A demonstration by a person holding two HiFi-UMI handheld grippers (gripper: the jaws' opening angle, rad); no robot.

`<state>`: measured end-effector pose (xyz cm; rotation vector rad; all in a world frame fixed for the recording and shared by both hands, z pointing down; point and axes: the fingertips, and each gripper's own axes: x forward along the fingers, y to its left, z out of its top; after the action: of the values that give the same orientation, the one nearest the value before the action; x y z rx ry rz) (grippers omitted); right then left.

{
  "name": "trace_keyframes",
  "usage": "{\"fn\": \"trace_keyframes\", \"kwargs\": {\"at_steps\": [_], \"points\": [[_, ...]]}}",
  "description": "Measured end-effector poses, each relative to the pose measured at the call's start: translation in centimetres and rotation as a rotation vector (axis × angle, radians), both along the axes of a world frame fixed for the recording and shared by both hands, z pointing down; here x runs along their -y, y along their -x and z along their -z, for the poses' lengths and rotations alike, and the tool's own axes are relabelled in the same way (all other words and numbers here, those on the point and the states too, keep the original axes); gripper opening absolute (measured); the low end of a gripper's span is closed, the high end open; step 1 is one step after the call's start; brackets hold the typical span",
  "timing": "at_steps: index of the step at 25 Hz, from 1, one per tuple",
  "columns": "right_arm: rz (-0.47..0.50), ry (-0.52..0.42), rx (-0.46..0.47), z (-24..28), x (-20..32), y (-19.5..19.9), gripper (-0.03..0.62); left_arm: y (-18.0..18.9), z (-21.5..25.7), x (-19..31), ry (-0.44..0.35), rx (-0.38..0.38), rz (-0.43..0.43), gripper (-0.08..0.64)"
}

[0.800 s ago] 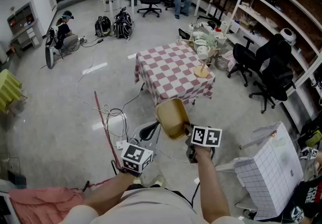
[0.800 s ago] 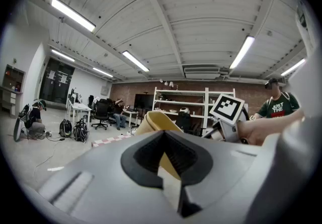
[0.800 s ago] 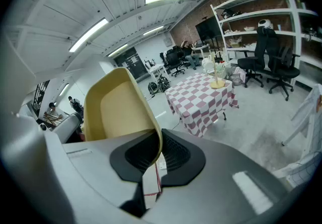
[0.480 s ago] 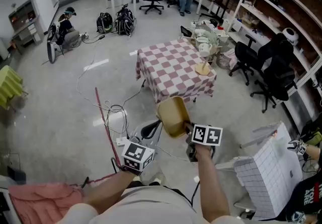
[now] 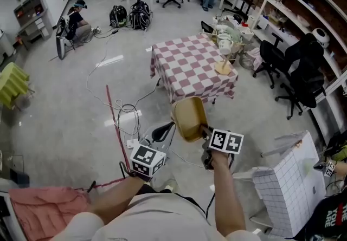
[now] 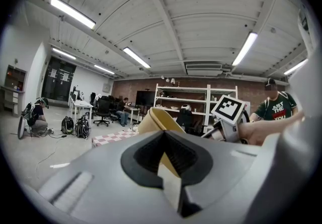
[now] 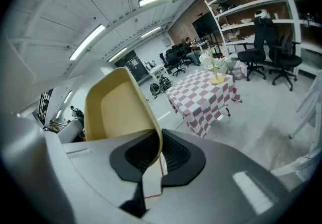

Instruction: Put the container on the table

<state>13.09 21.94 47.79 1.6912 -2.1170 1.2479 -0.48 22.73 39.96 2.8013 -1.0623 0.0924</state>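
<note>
- The right gripper (image 7: 156,160) is seen closed on 1 thin wall of the container (image 5: 188,119), which is carried in the air in front of the person, well apart from the table (image 5: 187,66)
- The left gripper (image 6: 166,165) is seen with its jaws together and nothing between them; the container is only glimpsed beyond it
- A slip or a swing of the container is judged possible, since it is pinched at the rim alone and its body hangs out to 1 side of the jaws
- Loose cables (image 5: 122,115) are spread over the floor between the person and the table, so a snag underfoot is judged the main hazard on the way
- The far corner of the table is crowded with dishes (image 5: 225,39), and a small tan object (image 5: 223,66) lies near the right edge; a knock is likely if the container is set down there instead of on the bare cloth
- The container is read as a tan, smooth, matte tub, probably plastic, with rounded corners, and it is empty
- The table is draped in a soft red-and-white checked cloth, which could be dragged if the container is slid
- The jaw pads are black and ribbed
</note>
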Motion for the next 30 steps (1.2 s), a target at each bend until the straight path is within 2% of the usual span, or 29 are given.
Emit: {"fn": "trace_keyframes", "kwargs": {"at_steps": [4,10,14,21,30], "points": [[-0.015,0.003,0.030,-0.8,0.8,-0.9,0.034,-0.4,-0.6,0.5,0.011,0.011,0.014,0.002],[-0.032,0.033,0.059,0.9,4.2,1.4,0.034,1.9,1.8,3.8,0.037,0.027,0.015,0.002],[-0.031,0.042,0.057,-2.0,5.3,-0.2,0.034,0.3,-1.0,4.6,0.041,0.016,0.023,0.002],[-0.065,0.074,0.047,-4.3,12.8,-0.5,0.034,0.0,-3.3,12.6,0.059,0.016,0.002,0.002],[-0.140,0.112,0.048,-6.4,23.1,-0.2,0.034,0.3,-5.3,24.1,0.095,0.025,-0.065,0.002]]}}
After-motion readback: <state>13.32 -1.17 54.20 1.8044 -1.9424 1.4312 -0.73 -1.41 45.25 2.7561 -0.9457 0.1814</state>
